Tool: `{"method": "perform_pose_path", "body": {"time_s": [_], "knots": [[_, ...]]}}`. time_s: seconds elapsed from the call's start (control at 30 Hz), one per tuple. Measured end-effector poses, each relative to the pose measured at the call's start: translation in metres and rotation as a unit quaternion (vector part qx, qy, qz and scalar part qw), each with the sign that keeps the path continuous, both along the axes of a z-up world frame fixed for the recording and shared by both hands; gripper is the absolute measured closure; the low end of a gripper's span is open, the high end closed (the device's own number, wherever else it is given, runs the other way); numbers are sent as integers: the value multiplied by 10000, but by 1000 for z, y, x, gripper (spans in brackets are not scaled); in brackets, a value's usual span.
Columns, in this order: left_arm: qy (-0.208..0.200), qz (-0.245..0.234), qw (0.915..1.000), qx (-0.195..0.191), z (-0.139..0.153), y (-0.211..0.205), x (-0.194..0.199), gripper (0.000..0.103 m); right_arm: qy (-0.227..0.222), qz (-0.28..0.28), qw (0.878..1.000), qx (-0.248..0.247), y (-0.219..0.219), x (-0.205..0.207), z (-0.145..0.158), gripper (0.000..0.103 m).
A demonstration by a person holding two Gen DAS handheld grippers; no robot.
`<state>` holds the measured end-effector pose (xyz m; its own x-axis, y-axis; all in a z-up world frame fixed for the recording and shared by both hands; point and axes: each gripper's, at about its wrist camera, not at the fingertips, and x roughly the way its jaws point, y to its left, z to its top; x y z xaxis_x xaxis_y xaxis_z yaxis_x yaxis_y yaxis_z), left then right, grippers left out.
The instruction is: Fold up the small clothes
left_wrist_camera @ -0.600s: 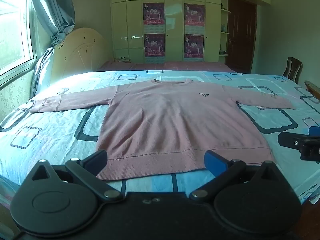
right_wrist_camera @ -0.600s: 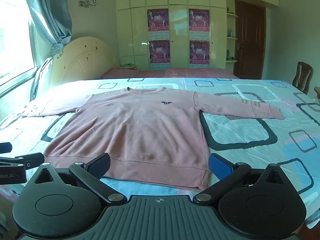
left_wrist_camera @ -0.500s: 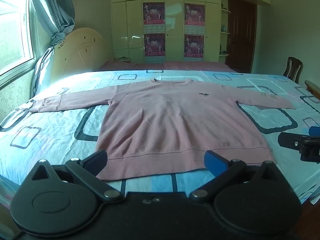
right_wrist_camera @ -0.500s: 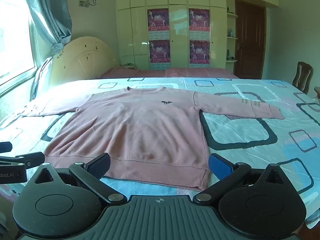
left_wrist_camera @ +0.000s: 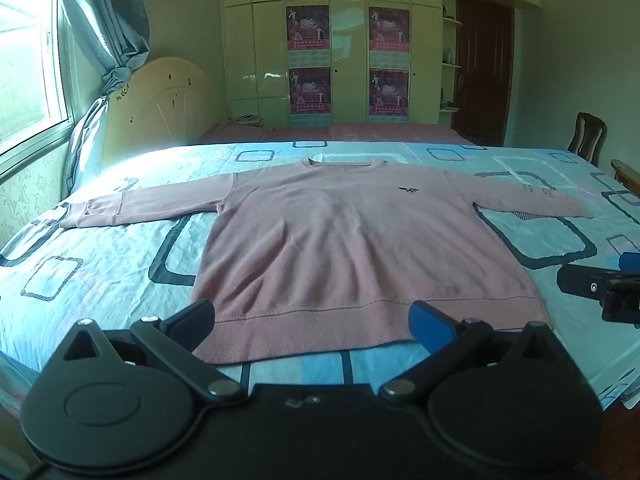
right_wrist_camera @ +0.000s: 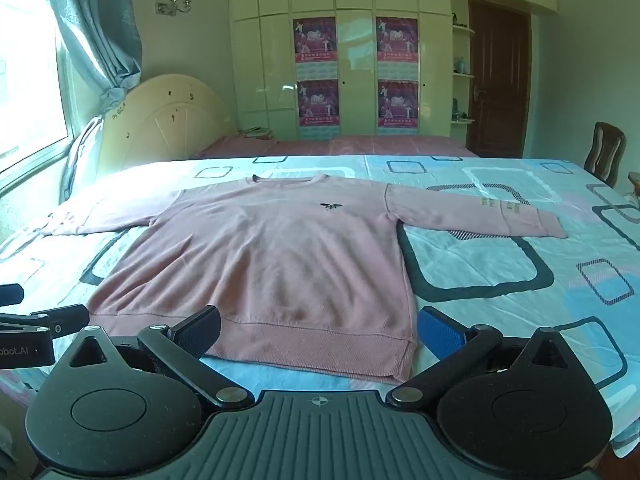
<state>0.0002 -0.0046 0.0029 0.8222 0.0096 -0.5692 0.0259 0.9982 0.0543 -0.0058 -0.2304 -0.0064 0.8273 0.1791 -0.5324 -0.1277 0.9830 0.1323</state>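
Note:
A pink long-sleeved sweater (left_wrist_camera: 352, 248) lies flat and face up on the bed, both sleeves spread out, neck at the far side; it also shows in the right wrist view (right_wrist_camera: 272, 256). My left gripper (left_wrist_camera: 312, 322) is open and empty, just before the sweater's hem. My right gripper (right_wrist_camera: 318, 330) is open and empty, before the hem's right corner. The right gripper shows at the right edge of the left wrist view (left_wrist_camera: 600, 288); the left gripper shows at the left edge of the right wrist view (right_wrist_camera: 36, 328).
The bed has a light blue sheet (left_wrist_camera: 100, 272) with dark rounded squares. A cream headboard (left_wrist_camera: 160, 108) and pillow stand at the left by the window. Wardrobes (right_wrist_camera: 360, 60) line the far wall. A wooden chair (right_wrist_camera: 608, 152) stands at the right.

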Motion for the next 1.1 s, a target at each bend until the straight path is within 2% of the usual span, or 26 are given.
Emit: {"method": "perform_pose_path", "body": {"time_s": [1.1], "knots": [[34, 16, 10000, 48, -3, 3, 1, 1, 96, 105, 9999, -33, 3, 3, -2, 0]]}}
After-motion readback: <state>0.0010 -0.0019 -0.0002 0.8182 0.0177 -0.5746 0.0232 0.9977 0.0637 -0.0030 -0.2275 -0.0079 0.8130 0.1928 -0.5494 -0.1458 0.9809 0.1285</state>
